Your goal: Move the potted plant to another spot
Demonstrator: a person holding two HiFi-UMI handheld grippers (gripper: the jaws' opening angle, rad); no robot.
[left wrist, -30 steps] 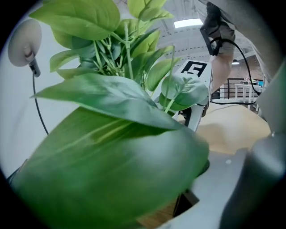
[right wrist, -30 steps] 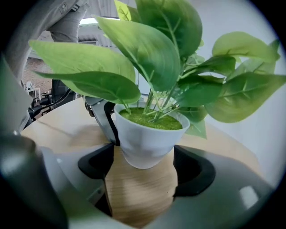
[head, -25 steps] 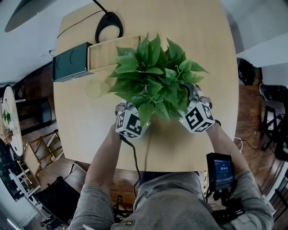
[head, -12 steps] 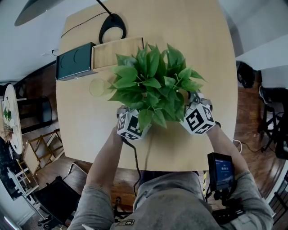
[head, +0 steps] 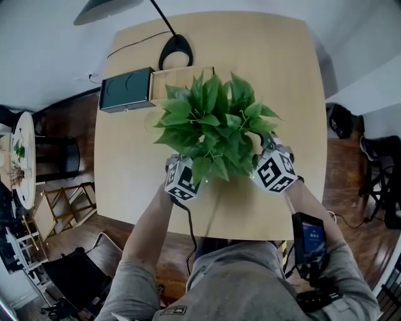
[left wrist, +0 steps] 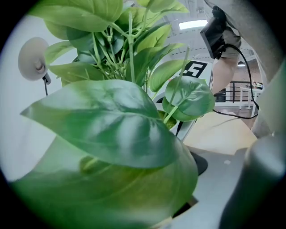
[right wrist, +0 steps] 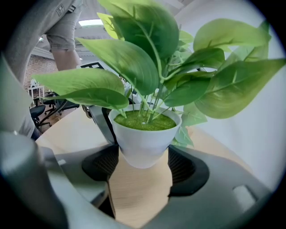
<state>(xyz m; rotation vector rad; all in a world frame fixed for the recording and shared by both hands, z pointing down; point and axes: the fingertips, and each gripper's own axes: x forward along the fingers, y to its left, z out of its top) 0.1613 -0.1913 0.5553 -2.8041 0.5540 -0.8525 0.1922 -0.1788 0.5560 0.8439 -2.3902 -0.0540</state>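
The potted plant (head: pixel 213 125), broad green leaves in a small white pot (right wrist: pixel 143 143), hangs above the wooden table (head: pixel 282 75) between my two grippers. My right gripper (right wrist: pixel 143 165) has just been closing; its black pads press the pot's lower sides, and bare table shows under the pot. In the head view it sits at the plant's right (head: pixel 270 157). My left gripper (head: pixel 178 164) is at the plant's left. One of its fingers (right wrist: pixel 102 123) lies against the pot's far side. Leaves (left wrist: pixel 103 125) hide the jaws in the left gripper view; only a bit of pot (left wrist: pixel 190 129) shows.
At the table's far left stand a dark green box (head: pixel 125 89), a light wooden box (head: pixel 178 76) and a black lamp base (head: pixel 175 49) with its shade (head: pixel 106 7) overhead. A phone (head: pixel 309 241) hangs at the person's waist. Chairs stand on the floor around.
Both grippers have risen with the plant between them. Against the green box, the plant now sits further left and nearer, over the pale round disc seen earlier on the table.
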